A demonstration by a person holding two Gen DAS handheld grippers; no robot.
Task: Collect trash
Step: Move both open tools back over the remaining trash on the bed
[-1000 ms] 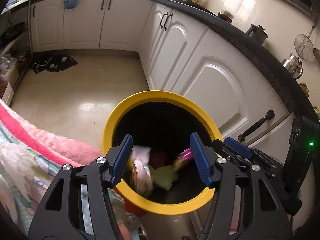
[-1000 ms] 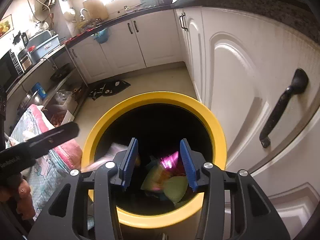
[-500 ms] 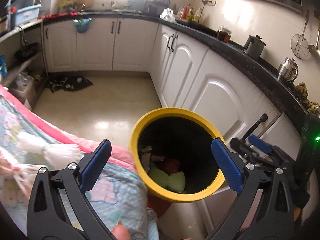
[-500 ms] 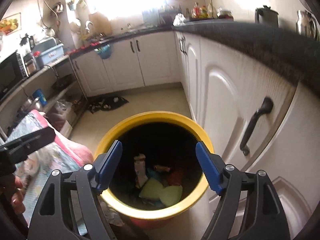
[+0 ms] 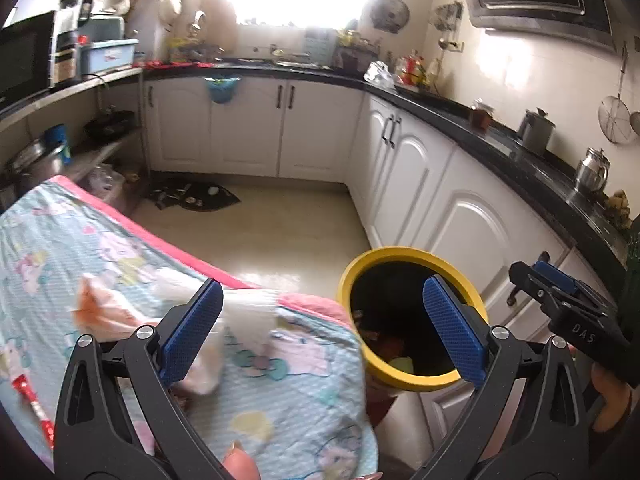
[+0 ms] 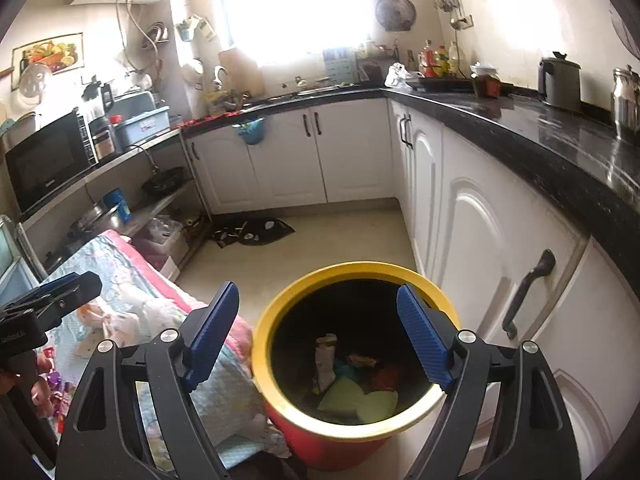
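Observation:
A red bin with a yellow rim (image 6: 352,432) stands on the floor by the white cabinets; wrappers and green scraps (image 6: 352,396) lie inside. It shows at the right of the left wrist view (image 5: 412,382). My left gripper (image 5: 320,334) is open and empty, above the edge of a patterned cloth (image 5: 280,396) that carries crumpled white and orange trash (image 5: 104,312) and a white piece (image 5: 250,316). My right gripper (image 6: 318,344) is open and empty, above the bin's left rim. The right gripper's side shows in the left wrist view (image 5: 568,304).
White cabinets with black handles (image 6: 528,292) run along the right under a black counter (image 6: 560,140). A dark mat (image 6: 256,232) lies on the tiled floor. Shelves with a microwave (image 6: 48,160) stand at the left. A red wrapper (image 5: 36,412) lies on the cloth.
Both grippers have opened wide and risen away from the bin; the trash they dropped now lies inside. The left gripper has swung left over the cloth.

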